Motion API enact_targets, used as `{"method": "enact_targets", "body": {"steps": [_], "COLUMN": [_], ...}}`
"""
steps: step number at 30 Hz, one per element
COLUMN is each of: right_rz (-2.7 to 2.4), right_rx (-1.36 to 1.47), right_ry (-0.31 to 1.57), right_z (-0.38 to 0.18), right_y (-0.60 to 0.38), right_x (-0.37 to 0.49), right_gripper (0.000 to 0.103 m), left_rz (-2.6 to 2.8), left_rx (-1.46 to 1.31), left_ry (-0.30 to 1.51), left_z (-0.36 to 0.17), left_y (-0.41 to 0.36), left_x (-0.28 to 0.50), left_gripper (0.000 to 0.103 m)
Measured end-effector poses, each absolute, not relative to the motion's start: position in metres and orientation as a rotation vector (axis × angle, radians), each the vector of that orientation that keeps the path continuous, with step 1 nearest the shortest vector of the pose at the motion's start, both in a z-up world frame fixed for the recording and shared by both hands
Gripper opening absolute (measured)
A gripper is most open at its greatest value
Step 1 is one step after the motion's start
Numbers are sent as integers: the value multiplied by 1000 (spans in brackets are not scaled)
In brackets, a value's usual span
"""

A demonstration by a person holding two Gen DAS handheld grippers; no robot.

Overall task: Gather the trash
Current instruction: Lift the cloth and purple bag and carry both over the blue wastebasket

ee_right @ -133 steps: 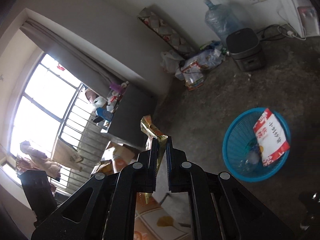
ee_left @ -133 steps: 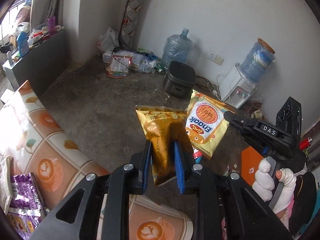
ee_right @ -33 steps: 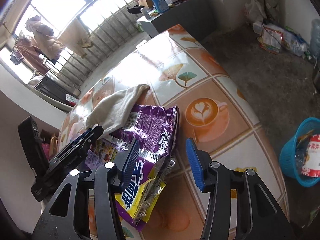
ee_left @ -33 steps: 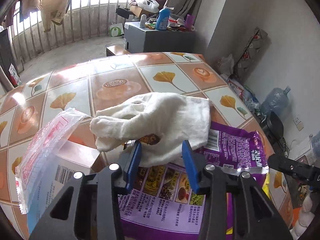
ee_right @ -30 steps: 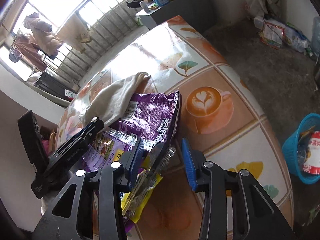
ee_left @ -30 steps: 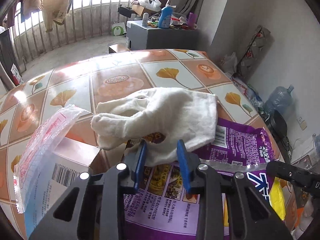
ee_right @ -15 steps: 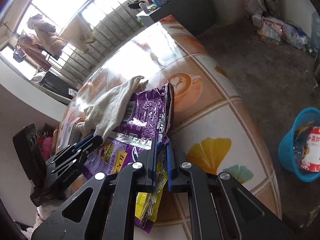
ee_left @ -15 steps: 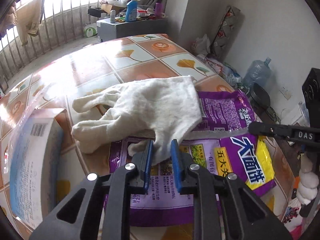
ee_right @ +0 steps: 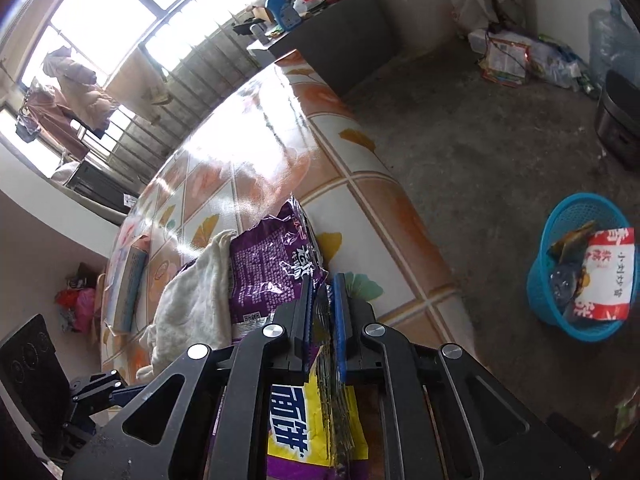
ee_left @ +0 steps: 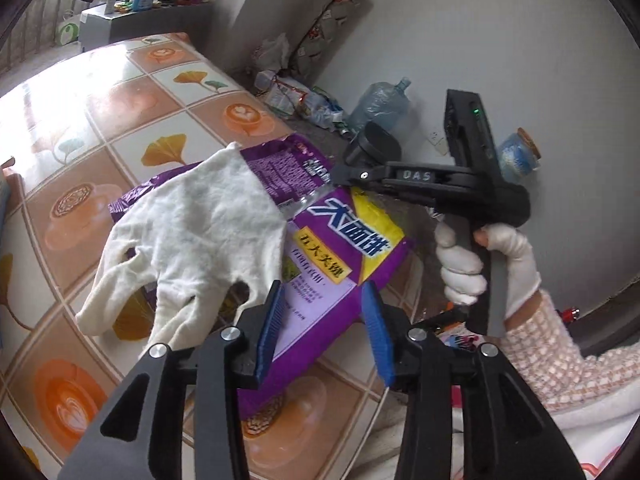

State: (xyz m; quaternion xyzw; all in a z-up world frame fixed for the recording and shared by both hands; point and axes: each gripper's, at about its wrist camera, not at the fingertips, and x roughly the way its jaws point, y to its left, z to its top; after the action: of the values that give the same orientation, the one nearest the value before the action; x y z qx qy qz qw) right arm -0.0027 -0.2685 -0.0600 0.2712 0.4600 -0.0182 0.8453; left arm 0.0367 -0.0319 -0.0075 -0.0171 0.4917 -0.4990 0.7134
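gripping the purple bag [ee_right: 276, 276] by its edge, the right gripper [ee_right: 322, 300] has its 2 jaws easing apart, pads on the foil. the bag lies on the tiled table [ee_left: 132, 92], a white glove [ee_left: 192, 240] draped over it. the left gripper [ee_left: 324, 328] hovers above the bag's near end, jaws spreading, pads clear of it. a blue basket [ee_right: 540, 280] sits on the floor.

I see a glossy purple foil snack bag [ee_left: 340, 240] lying crinkled under a soft white cloth glove [ee_left: 200, 232] — woven, matt. The worktop [ee_left: 120, 92] wears a shiny printed oilcloth. The floor [ee_right: 480, 168] is rough concrete — the blue basket [ee_right: 560, 224], meshed plastic.
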Motion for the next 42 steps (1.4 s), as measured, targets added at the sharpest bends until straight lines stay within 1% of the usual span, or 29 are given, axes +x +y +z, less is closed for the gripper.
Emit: {"method": "enact_targets", "body": {"steps": [2,5,10,12,15,17,19,27,34,38,39,42], "right_rz": [-45,-36,-17,0,22,39,60,117,135,126,124,121], "right_rx": [579,605,634,637,640,640,650,679,670,651,646,649], "right_ry": [971,977,998,1018,1051,1052,1059,1079,1077,1079,1079,1079], "right_z": [-61,-61,-60,-62,-67,-67,-67,-70,-71,-72,-72,-74], "right_y": [-275,-280,-280,-278,-275,-272,-270,-263,-258,-258,-259,-260], "right_x": [-6,-13,-19,-20,-19,-18,-16,-15,-15,-16,-16,-17], "right_gripper": [23,28,34,39,40,41,41,41,39,30,27,21], "left_rz": [-1120,-991,-881,-876,-872,-872,-884,-854,-807,-786,-782,-775], "left_rx": [-79,3,86,111,135,151,173,257,300,293,290,280], "left_ry": [1031,987,1020,1017,1024,1044,1028,976,948,948,949,953], "left_z": [4,1,-31,-36,-41,-44,-44,-47,-47,-47,-47,-47], "left_y": [-26,-32,-46,-49,-53,-56,-60,-69,-70,-67,-67,-66], "left_x": [45,58,76,75,70,66,62,53,53,58,59,63], "left_gripper": [45,45,45,45,46,54,58,59,45,34,33,28]}}
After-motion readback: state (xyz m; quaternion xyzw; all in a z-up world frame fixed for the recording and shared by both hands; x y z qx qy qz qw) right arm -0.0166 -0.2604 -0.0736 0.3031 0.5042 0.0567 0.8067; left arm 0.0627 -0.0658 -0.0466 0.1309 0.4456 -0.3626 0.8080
